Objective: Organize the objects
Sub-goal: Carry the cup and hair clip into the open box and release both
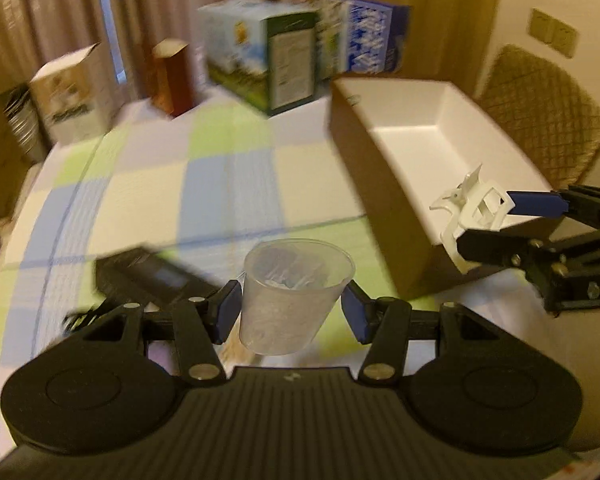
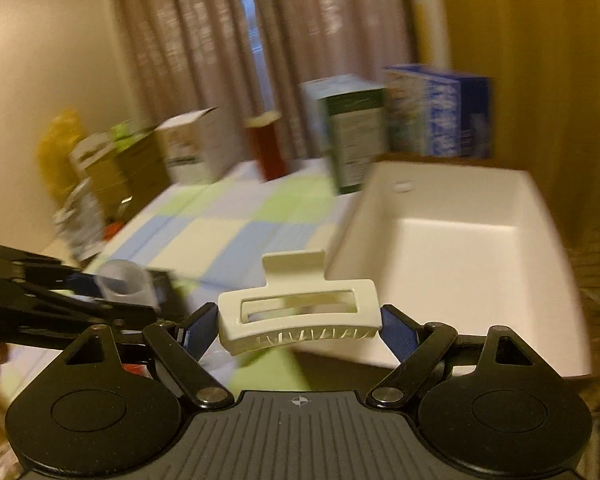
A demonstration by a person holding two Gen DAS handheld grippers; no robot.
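Both grippers are carrying items off the checked table (image 1: 228,168) toward the white bin (image 1: 452,120). To do it well: bring each one over the bin's open top before letting go, keep the cup upright, lower the load inside, and take turns so the grippers are not colliding at the rim.

The left gripper (image 1: 292,308) jaws are clamping a clear plastic cup (image 1: 296,292), squeezed across its sides, raised off the table, short of the bin. The right gripper (image 2: 300,330) jaws are gripping a white hair claw clip (image 2: 300,316) end to end, hanging just at the bin's near wall. A black device (image 1: 152,276) is lying on the table behind the cup.
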